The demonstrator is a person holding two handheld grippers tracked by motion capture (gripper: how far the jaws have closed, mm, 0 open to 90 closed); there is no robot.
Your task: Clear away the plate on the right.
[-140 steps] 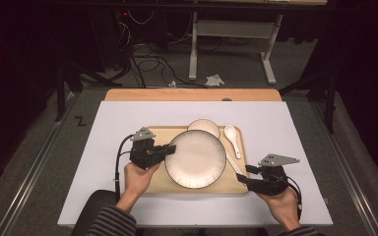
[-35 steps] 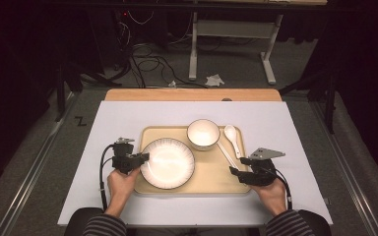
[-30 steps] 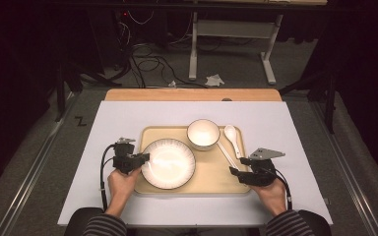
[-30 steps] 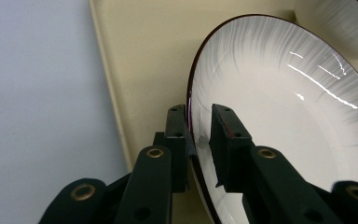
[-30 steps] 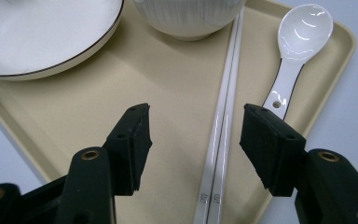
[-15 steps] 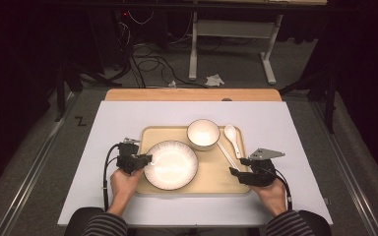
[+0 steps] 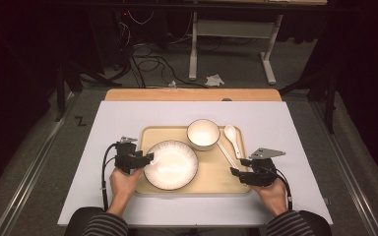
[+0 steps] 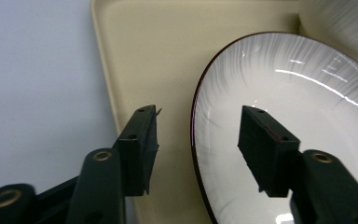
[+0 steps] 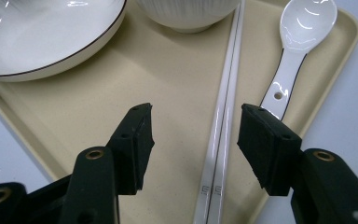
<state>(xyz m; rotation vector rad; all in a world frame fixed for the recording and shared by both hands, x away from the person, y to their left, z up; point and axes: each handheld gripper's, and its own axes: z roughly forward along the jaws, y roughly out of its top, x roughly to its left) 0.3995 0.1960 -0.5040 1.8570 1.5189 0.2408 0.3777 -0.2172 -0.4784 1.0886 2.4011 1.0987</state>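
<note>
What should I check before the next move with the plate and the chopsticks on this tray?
1. Left hand-held gripper off the plate: ok, jaws just opened and straddle its rim without pressing.
2. Plate flat on the tray: ok.
3. Right hand-held gripper open: ok.
4. Chopsticks between its jaws: ok, not gripped.
5. Spoon outside the jaws: ok.
6. Bowl apart from the plate: cannot tell.

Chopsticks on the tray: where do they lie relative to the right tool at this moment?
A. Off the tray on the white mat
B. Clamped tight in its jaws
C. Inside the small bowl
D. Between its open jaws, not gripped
D: in the right gripper view the chopsticks lie flat on the tray, running between the spread jaws of the right tool, with clear gaps on both sides.
</note>
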